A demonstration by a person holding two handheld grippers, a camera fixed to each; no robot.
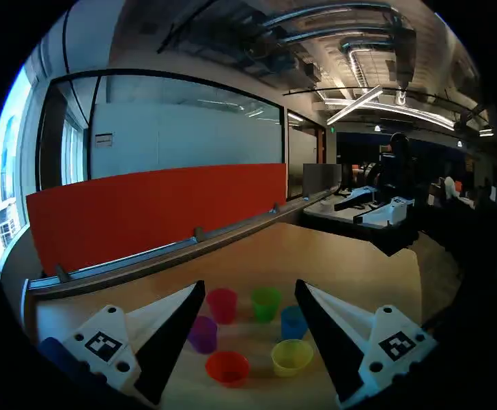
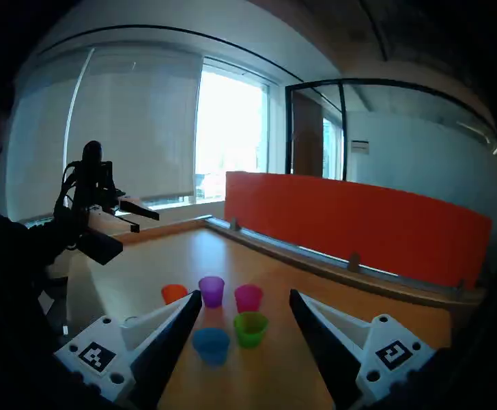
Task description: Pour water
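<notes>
Several small plastic cups stand clustered on the wooden table. In the left gripper view they are pink, green, blue, purple, red and yellow. My left gripper hovers above them, open and holding nothing. The right gripper view has the red cup, purple cup, pink cup, green cup and blue cup between the open fingers of my right gripper. Each gripper appears farther off in the other's view: right gripper, left gripper.
An orange divider panel with a metal rail runs along the table's far edge. Bright windows and a glass wall stand behind it. A person's dark sleeve holds the left gripper. Desks and a seated person are in the dim background.
</notes>
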